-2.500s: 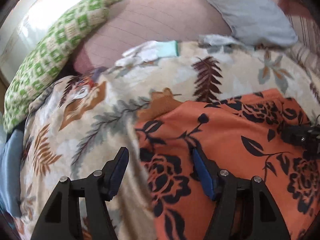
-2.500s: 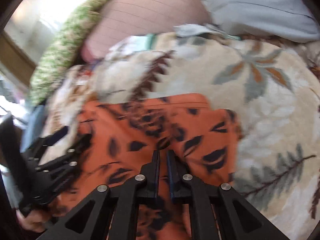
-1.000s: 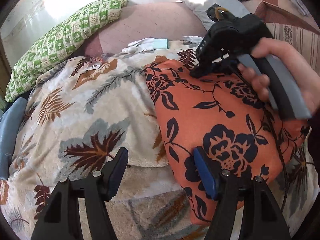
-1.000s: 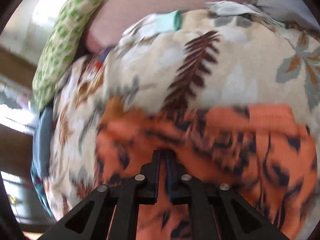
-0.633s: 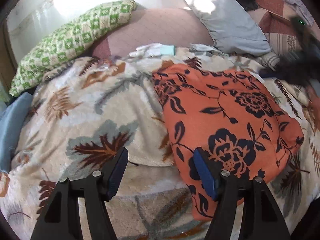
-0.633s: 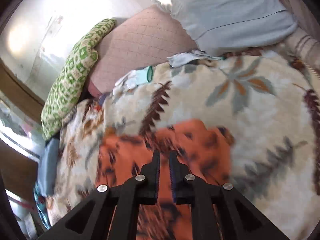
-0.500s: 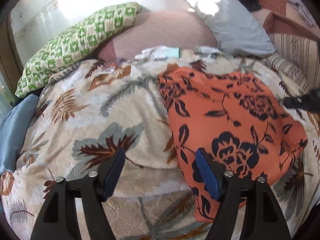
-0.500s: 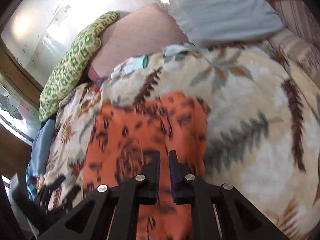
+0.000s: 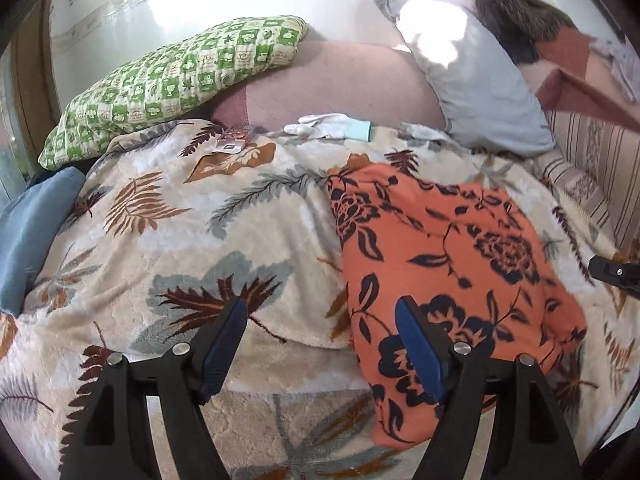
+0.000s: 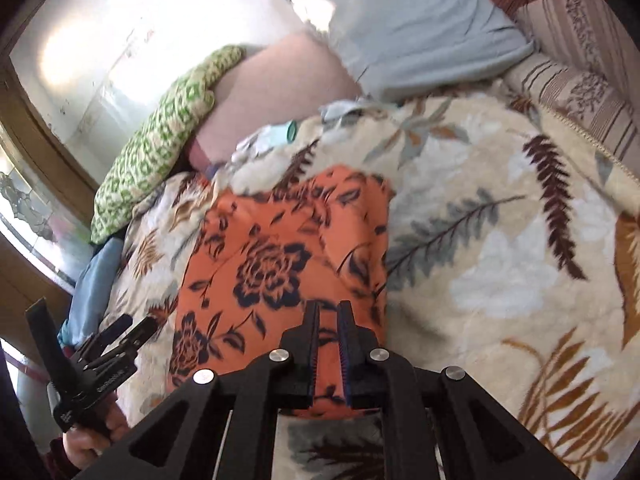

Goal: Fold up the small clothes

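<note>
Leaf-print blanket (image 9: 168,240) under orange garment (image 9: 440,248); left gripper (image 9: 320,320) spread, right gripper (image 10: 328,312) seemingly nearly clenched, empty.

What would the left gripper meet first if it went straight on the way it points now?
Most likely the leaf-print blanket. The open left gripper points at bare blanket just left of the orange floral garment; its right finger overlaps the garment's edge, though depth is unclear.

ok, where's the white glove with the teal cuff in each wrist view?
Left wrist: glove at top centre, at the blanket's far edge, beyond the orange garment.
Right wrist: glove upper left of centre, blurred, beyond the same garment.
Shared landmark: green pillow, left of the glove in both.
</note>
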{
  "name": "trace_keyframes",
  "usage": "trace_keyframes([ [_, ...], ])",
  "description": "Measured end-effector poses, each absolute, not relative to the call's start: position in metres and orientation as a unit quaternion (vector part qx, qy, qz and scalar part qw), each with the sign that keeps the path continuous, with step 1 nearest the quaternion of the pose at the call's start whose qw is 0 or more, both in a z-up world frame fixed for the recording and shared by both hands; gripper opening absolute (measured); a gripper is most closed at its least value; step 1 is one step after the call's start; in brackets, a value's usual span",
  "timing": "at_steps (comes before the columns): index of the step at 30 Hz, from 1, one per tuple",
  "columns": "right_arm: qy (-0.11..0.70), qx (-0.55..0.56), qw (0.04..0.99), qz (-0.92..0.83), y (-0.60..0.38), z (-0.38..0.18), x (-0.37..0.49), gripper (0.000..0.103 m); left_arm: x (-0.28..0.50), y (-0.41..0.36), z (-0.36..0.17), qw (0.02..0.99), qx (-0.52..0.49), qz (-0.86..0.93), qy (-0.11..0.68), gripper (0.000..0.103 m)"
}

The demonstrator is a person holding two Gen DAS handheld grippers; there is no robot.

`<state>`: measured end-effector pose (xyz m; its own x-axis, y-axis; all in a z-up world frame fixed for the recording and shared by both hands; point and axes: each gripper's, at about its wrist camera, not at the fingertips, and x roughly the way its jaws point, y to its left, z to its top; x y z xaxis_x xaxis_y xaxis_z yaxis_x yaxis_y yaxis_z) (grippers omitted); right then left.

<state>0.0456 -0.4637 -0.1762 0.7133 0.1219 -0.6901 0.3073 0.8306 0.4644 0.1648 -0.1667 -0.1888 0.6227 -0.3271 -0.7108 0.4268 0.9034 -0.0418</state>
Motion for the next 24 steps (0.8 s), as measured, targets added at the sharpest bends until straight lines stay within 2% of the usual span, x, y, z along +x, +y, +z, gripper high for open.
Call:
trace_keyframes([
  [6, 0.342, 0.341, 0.875, -0.041, -0.489, -0.169, 0.049, 0.011, 0.149, -0.168, -0.175, 0.901, 0.059, -0.232, 0.361, 0.082],
  [8, 0.333, 0.361, 0.870, -0.038, -0.494, -0.169, 0.050, 0.014, 0.144, -0.166, -0.175, 0.903, 0.062, -0.235, 0.354, 0.082],
  [10, 0.326, 0.365, 0.871, -0.033, -0.494, -0.167, 0.055, 0.026, 0.140, -0.163, -0.179, 0.902, 0.060, -0.229, 0.361, 0.082],
  [11, 0.320, 0.364, 0.874, -0.031, -0.493, -0.165, 0.055, 0.037, 0.138, -0.160, -0.181, 0.901, 0.054, -0.225, 0.368, 0.082],
  [12, 0.312, 0.363, 0.877, -0.029, -0.493, -0.163, 0.053, 0.055, 0.136, -0.156, -0.184, 0.900, 0.047, -0.219, 0.374, 0.082],
  [13, 0.302, 0.367, 0.879, -0.028, -0.494, -0.161, 0.051, 0.064, 0.134, -0.151, -0.187, 0.900, 0.041, -0.213, 0.379, 0.082],
  [17, 0.274, 0.379, 0.884, -0.014, -0.498, -0.153, 0.040, 0.064, 0.124, -0.141, -0.197, 0.897, 0.044, -0.183, 0.401, 0.082],
  [24, 0.287, 0.371, 0.883, -0.009, -0.505, -0.151, 0.027, 0.064, 0.092, -0.141, -0.184, 0.895, 0.066, -0.167, 0.408, 0.082],
])
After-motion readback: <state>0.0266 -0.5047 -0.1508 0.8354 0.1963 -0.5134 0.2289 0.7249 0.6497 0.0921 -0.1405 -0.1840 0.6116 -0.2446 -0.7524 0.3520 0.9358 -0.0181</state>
